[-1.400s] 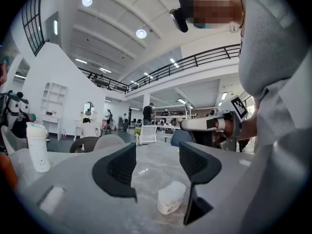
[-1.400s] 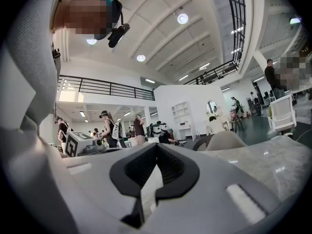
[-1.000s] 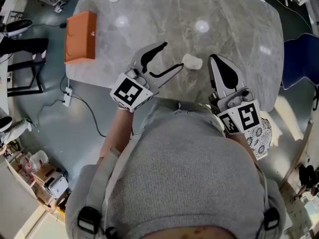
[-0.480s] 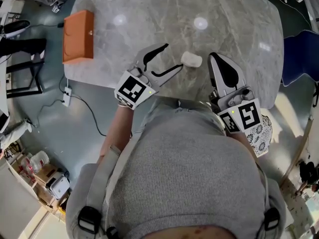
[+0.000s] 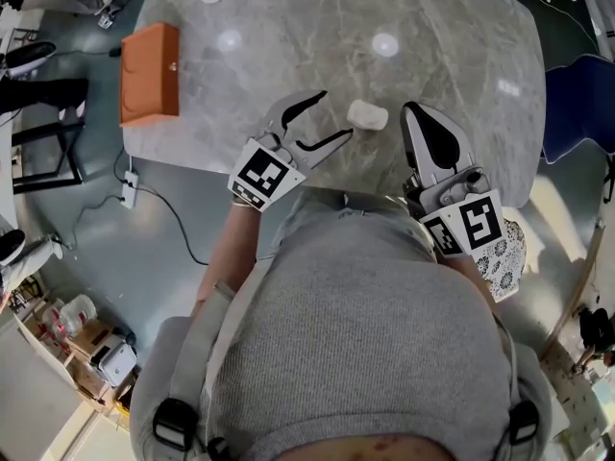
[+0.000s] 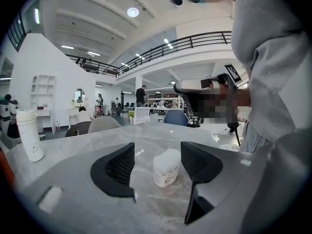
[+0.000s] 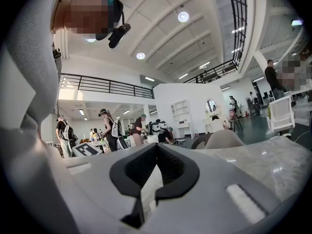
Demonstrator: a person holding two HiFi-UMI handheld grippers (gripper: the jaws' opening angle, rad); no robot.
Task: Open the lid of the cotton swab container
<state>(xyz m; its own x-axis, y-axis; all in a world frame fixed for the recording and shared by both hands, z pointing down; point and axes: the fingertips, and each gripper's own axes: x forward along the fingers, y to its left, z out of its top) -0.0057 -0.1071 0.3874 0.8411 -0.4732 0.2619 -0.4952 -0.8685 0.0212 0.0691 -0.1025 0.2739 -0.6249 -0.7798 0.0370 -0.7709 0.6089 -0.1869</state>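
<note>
White cotton swab container (image 5: 368, 114) stands, seemingly upright, on the marble table (image 5: 288, 27) just ahead of your nearer left gripper (image 5: 334, 113), between its spread, untouching jaws; your right gripper (image 5: 415, 113) is clamped together, empty

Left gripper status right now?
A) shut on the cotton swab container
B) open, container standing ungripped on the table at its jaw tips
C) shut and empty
B: the left gripper has its jaws apart, with gaps on either side of the cotton swab container standing on the table.
</note>
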